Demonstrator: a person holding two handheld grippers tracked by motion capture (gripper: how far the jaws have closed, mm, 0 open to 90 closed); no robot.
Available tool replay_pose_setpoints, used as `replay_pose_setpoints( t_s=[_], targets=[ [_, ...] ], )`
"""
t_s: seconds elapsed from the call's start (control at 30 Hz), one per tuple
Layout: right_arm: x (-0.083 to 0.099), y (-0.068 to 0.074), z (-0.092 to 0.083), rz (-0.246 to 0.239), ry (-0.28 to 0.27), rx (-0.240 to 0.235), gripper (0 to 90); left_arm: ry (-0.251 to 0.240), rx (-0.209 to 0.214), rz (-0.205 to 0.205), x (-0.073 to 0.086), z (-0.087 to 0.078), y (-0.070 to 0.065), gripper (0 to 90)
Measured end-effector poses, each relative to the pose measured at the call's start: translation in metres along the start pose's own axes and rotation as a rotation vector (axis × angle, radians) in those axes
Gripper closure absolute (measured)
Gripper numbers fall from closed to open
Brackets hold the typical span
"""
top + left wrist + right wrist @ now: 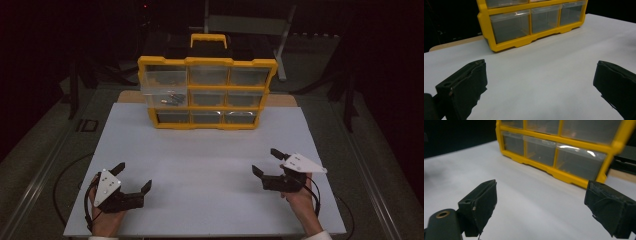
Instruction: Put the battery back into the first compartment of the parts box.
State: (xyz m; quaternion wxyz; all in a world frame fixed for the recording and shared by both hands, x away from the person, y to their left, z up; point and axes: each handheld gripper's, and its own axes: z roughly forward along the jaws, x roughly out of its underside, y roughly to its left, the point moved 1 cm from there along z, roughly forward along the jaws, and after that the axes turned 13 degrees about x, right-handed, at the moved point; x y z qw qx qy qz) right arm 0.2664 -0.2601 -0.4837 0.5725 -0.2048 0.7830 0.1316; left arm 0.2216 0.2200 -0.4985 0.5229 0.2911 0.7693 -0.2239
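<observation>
Organizer (207,93) upright at table's (210,165) far edge, well apart from both tools; left tool (134,177), right tool (266,162) wide open, empty.

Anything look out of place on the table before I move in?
One thing: on the yellow plastic organizer cabinet, the clear drawer at its upper left juts forward past the frame, while the other drawers sit flush. The left gripper and the right gripper are open and hold nothing.

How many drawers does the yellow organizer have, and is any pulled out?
9, in a three-by-three grid in the yellow organizer: three on top, three in the middle, three at the bottom. One drawer, at the left and above the bottom row, sticks out toward the front.
</observation>
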Motion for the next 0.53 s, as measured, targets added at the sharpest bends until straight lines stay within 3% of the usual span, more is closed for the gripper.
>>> replay_pose_setpoints(
  t_s=[0.07, 0.1, 0.17, 0.43, 0.53],
  targets=[
    [0.008, -0.003, -0.004, 0.015, -0.013, 0.012, 10.9, -0.004, -0.003, -0.001, 0.0, 0.002, 0.0, 0.0],
    [0.024, -0.01, -0.012, 0.043, -0.039, 0.067, 10.9, -0.007, -0.005, 0.0, -0.001, 0.003, 0.001, 0.0],
    [0.031, -0.014, -0.016, 0.066, -0.051, 0.067, 10.9, -0.013, -0.008, 0.004, -0.002, 0.003, 0.001, 0.0],
    [0.038, -0.01, -0.022, 0.027, -0.066, 0.092, 10.6, -0.017, -0.02, 0.011, -0.002, 0.007, 0.001, 0.0],
    [0.037, -0.01, -0.022, 0.035, -0.071, 0.094, 10.5, -0.003, -0.024, 0.01, -0.002, 0.009, 0.0, 0.0]
  ],
)
